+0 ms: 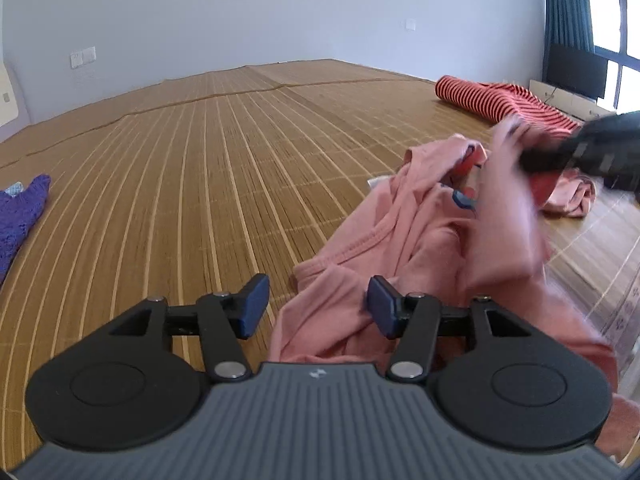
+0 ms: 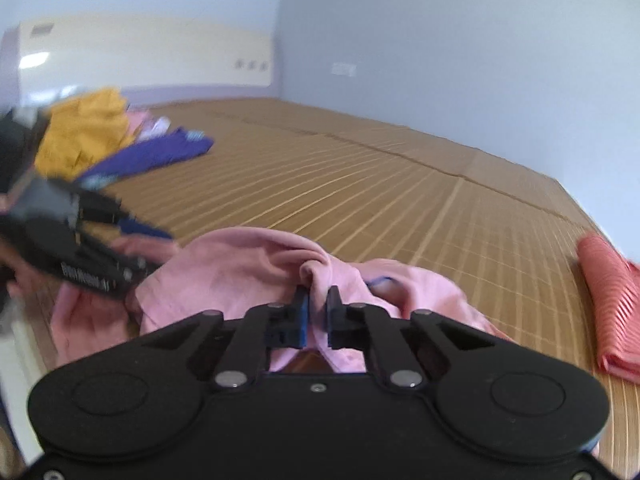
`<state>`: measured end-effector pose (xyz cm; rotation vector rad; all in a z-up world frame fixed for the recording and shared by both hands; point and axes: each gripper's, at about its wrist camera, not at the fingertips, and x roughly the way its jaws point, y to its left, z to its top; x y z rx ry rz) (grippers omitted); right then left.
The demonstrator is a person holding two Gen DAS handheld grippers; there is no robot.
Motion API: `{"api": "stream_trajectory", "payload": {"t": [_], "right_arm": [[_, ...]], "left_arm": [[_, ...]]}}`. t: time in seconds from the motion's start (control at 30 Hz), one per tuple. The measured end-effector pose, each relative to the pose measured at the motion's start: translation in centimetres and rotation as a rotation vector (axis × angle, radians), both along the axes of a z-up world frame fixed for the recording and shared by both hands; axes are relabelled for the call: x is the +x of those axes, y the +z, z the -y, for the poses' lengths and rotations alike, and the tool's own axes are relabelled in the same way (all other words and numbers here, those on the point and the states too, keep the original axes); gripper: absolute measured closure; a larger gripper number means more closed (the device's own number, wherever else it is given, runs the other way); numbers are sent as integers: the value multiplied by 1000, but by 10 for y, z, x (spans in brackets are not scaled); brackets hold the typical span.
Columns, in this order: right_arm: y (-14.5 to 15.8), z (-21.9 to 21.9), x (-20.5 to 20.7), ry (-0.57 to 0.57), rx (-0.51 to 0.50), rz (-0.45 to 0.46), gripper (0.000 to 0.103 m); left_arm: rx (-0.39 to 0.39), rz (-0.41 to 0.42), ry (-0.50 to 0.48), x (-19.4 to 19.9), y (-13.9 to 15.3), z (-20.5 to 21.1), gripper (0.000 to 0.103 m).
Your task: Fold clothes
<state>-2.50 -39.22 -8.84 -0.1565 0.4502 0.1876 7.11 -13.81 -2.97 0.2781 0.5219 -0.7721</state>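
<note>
A crumpled pink garment (image 1: 432, 248) lies on the bamboo mat (image 1: 200, 160). My left gripper (image 1: 318, 306) is open, its blue pads (image 1: 252, 306) on either side of the garment's near edge, gripping nothing. My right gripper (image 2: 317, 312) is shut on a fold of the pink garment (image 2: 248, 268) and lifts it. The right gripper also shows blurred at the right of the left wrist view (image 1: 580, 152). The left gripper shows blurred at the left of the right wrist view (image 2: 72, 248).
A folded red striped garment (image 1: 500, 100) lies at the far right of the mat (image 2: 400, 200), also seen in the right wrist view (image 2: 612, 304). A purple garment (image 1: 20, 216) lies at the left. A pile with yellow (image 2: 84, 132) and purple clothes (image 2: 156, 156) sits far left.
</note>
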Motion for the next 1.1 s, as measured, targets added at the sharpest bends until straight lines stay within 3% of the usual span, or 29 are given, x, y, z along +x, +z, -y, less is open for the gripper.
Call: {"api": "stream_trajectory", "payload": {"t": [0.17,0.33,0.4,0.43,0.47,0.63,0.77,0.87,1.1], "right_arm": [[15,45,-18,-210,-17,22,94],[9,97,-21,-389,-12,-81,93],[5,105,-22,-420,-33,-114,81],[3,108,-24,-436,-44,-124,69],[2,107,-25,-442,-42,-118,66],[19,97,-47,-392,-49,-50,63],[41,76,-55,-386,-145,53,51],[50,70,-61,-378,-153,71,47],[4,35,-38,-8,97,-187,45]], "left_arm": [[2,18,-2,-3,-6,4,39],[-17,-6,-15,-1,-8,6,34],[-22,-7,-16,-1,-8,4,33],[-24,-7,-16,-1,-7,4,33],[-27,-8,-16,-2,-7,3,32],[-40,-9,-18,-3,-6,0,31],[-54,-5,-16,-4,-4,-2,31],[-78,14,-2,-6,1,-5,31],[-165,36,-8,-12,16,-14,31]]}}
